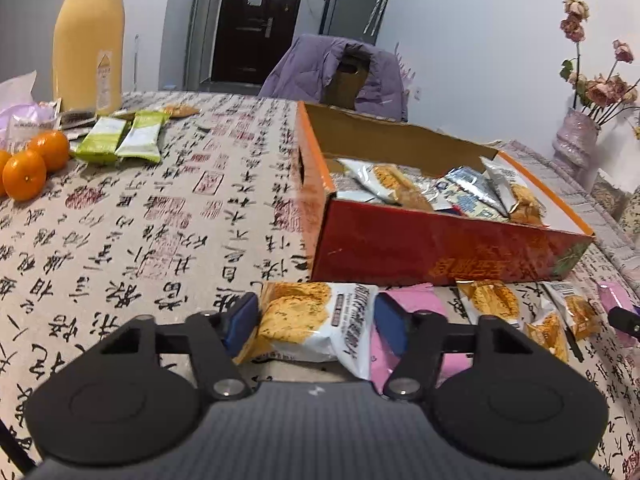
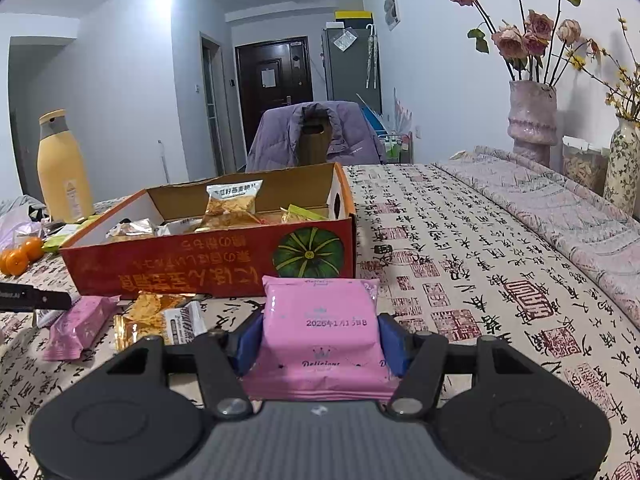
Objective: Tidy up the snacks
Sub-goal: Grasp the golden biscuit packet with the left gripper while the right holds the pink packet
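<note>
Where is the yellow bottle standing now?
The yellow bottle stands upright at the far left of the table in both views, behind the green snack packets and the oranges.

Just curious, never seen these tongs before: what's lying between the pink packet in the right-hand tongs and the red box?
Nothing: in the right wrist view, only bare patterned tablecloth separates the pink packet, clamped in the right gripper, from the red box.
</note>
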`<action>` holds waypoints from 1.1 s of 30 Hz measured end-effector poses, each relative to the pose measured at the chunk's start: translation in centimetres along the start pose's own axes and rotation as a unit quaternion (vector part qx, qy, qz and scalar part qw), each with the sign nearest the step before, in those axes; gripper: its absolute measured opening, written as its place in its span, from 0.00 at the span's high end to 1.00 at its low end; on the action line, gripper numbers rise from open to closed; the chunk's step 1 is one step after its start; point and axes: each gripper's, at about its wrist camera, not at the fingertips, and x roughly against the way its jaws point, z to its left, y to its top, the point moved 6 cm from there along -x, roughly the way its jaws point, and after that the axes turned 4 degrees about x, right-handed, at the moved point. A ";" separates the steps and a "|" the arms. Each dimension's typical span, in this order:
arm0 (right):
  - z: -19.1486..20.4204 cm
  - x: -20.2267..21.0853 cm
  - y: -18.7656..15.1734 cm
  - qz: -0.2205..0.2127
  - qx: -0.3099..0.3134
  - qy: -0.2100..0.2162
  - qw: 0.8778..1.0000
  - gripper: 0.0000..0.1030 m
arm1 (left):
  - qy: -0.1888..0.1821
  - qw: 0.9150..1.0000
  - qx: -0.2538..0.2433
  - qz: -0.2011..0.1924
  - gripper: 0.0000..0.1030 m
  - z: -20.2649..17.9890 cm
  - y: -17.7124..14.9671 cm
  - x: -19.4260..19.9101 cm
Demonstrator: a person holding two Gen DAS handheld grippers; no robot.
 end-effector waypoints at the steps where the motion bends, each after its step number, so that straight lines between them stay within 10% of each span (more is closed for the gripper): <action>1: 0.0 0.0 0.0 0.000 -0.001 0.000 1.000 0.41 | -0.001 1.000 -0.001 -0.002 0.43 -0.1 0.0 0.1; 8: 0.0 0.1 0.0 0.001 -0.001 0.002 1.000 0.41 | 0.000 1.000 -0.002 -0.007 0.47 -0.1 -0.1 0.6; 15: 0.0 0.2 -0.1 0.001 -0.002 0.004 1.000 0.41 | 0.026 1.000 0.004 -0.005 0.30 0.5 -0.1 0.6; 33: 0.0 0.3 -0.4 0.002 -0.004 0.006 1.000 0.41 | 0.054 0.998 -0.035 -0.005 0.39 0.0 -1.2 0.4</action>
